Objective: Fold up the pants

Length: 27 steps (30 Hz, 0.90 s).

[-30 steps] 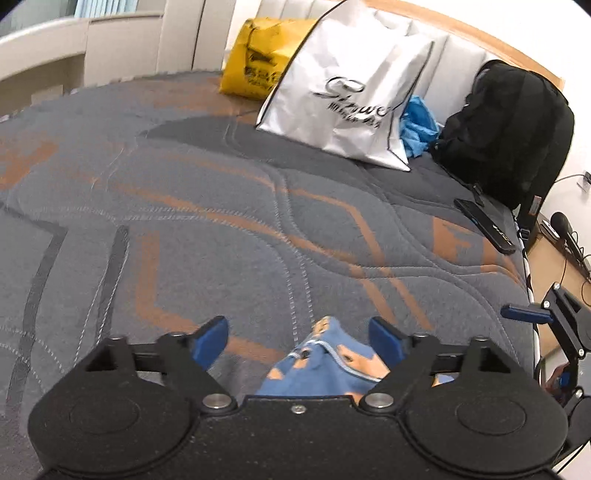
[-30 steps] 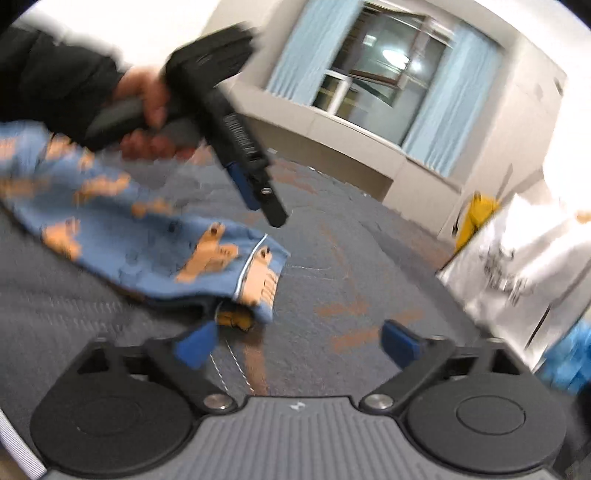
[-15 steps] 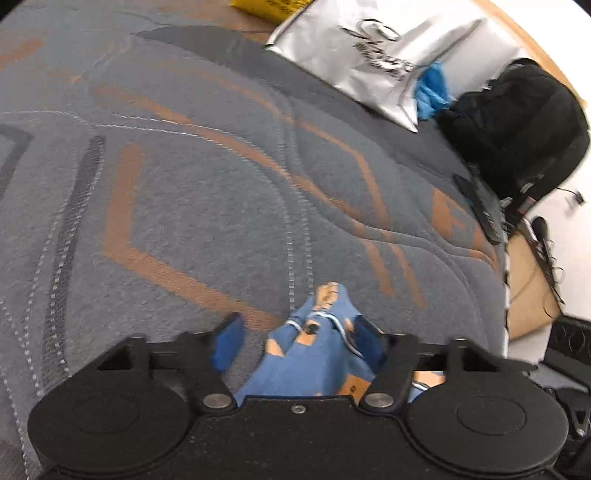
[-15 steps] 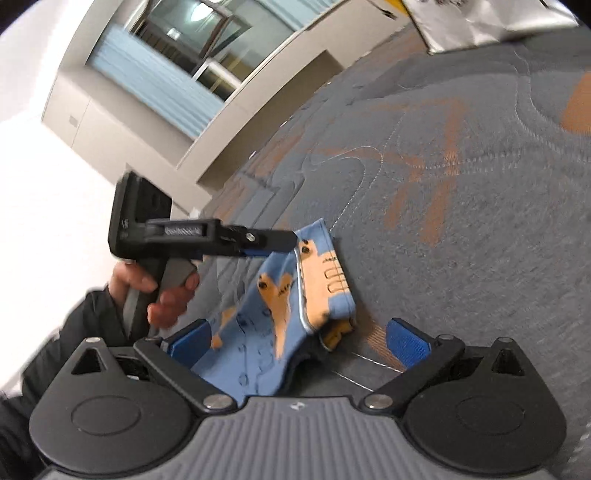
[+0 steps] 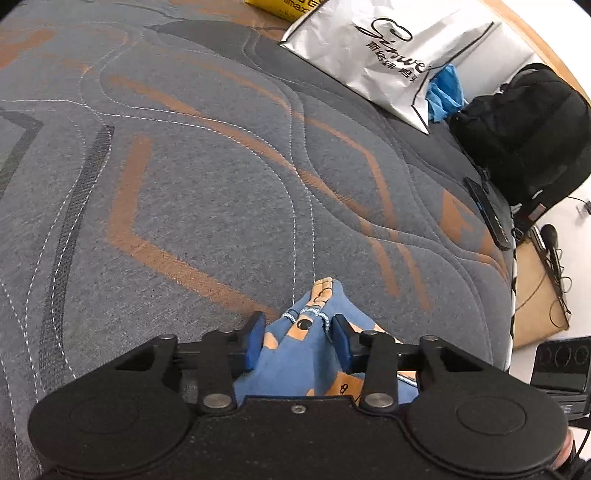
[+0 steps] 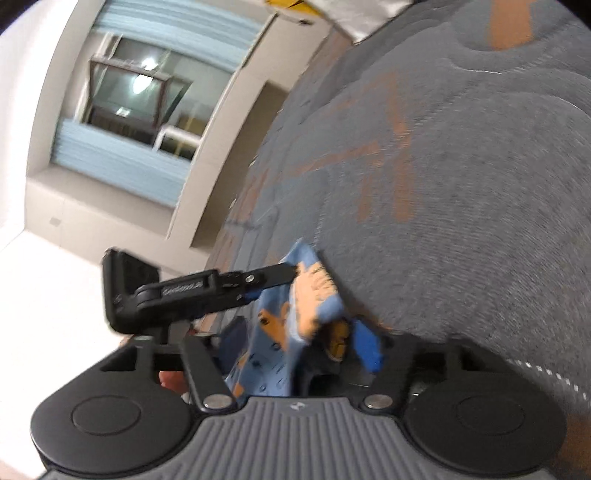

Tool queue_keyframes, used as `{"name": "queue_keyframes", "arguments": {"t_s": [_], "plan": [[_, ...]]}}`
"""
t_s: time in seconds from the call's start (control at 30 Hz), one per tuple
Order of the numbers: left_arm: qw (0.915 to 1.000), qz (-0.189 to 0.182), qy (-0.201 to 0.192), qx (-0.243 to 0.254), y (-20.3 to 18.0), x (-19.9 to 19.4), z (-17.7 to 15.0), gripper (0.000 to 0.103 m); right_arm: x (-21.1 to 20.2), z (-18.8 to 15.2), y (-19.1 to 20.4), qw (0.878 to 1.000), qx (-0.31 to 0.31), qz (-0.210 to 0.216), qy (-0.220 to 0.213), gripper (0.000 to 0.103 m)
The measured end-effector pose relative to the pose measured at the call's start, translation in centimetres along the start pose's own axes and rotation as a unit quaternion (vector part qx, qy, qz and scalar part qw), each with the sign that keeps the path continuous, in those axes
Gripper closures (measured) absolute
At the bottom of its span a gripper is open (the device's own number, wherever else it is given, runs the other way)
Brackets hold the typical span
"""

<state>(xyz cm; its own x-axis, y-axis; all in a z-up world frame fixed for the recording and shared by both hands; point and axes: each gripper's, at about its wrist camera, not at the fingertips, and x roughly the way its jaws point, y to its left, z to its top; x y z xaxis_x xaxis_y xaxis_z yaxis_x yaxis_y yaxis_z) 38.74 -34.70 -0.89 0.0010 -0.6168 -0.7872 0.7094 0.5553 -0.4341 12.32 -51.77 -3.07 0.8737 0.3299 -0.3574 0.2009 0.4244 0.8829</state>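
Grey quilted bedding with orange and dark stitched bands fills both views, and on this bed (image 5: 207, 177) we work from the claws outward. Our left claw (image 5: 298, 338) is closing, its blue pads either side of a bunched blue corner of the pants (image 5: 299, 354) at the near edge of the bed; the cloth already sits between the pads, a drawstring and a dark eyelet showing there, though we cannot tell whether the pads press on it yet. Our right claw (image 6: 301, 349) is closing too, with blue-and-orange printed cloth bunched between its pads, and the blur in that view keeps us from saying whether it bites. In the right view the left claw reaches in from the left and meets the same corner of cloth, so both claws are on one small area. We judge the pants light, soft and limp: they will sag and slide rather than hold a shape, so a pinch should take the thicker hemmed or waistband edge, both layers together, with the claws well apart along that edge. Counting, we see one pair of pants and two claws. Farther off, at the far right of the bed, lie one white printed bag (image 5: 391, 62), one yellow bag (image 5: 280, 7) partly behind it, some bright blue stuff (image 5: 443, 96) beside it, one black backpack (image 5: 524, 129) and one flat dark device (image 5: 487, 210).
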Motion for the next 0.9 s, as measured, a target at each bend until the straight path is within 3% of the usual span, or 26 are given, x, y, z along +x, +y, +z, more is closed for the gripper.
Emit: {"name": "queue_keyframes", "arguments": {"t_s": [0.1, 0.13, 0.23, 0.37, 0.53, 0.7, 0.8, 0.87, 0.9], "plan": [[1.0000, 0.009, -0.002, -0.001, -0.4, 0.0, -0.2, 0.080, 0.1, -0.4, -1.0, 1.000, 0.027, -0.012, -0.003, 0.085], [0.9999, 0.013, -0.005, -0.001, -0.6, -0.1, -0.3, 0.081, 0.4, -0.6, -1.2, 0.999, 0.027, -0.019, -0.004, 0.087], [0.9996, 0.021, -0.016, 0.011, -1.5, -0.7, -0.4, 0.087, 0.8, -0.8, -0.8, 1.000, 0.006, -0.019, -0.014, 0.089], [0.9981, 0.017, -0.042, 0.041, -2.9, -2.0, -0.2, 0.088, 0.5, -1.0, 1.1, 0.995, -0.083, -0.044, -0.040, 0.089], [0.9962, 0.009, -0.058, 0.064, -3.8, -2.1, 0.3, 0.088, -0.4, -1.4, 4.1, 0.975, -0.195, -0.068, -0.085, 0.088], [0.9974, 0.010, -0.039, 0.060, -3.7, 0.4, 0.5, 0.087, 0.6, -1.9, 5.4, 0.961, -0.245, -0.100, -0.086, 0.088], [0.9967, 0.017, -0.048, 0.064, -3.4, 1.3, 0.0, 0.080, 1.4, -1.9, 4.6, 0.960, -0.242, -0.130, -0.059, 0.084], [0.9956, 0.025, -0.069, 0.058, -3.5, 0.7, -0.4, 0.059, 0.9, -1.9, 3.3, 0.962, -0.232, -0.139, -0.047, 0.080], [0.9945, 0.036, -0.081, 0.055, -3.7, 0.3, -0.6, 0.040, 0.3, -2.0, 3.2, 0.961, -0.234, -0.137, -0.050, 0.072]]}}
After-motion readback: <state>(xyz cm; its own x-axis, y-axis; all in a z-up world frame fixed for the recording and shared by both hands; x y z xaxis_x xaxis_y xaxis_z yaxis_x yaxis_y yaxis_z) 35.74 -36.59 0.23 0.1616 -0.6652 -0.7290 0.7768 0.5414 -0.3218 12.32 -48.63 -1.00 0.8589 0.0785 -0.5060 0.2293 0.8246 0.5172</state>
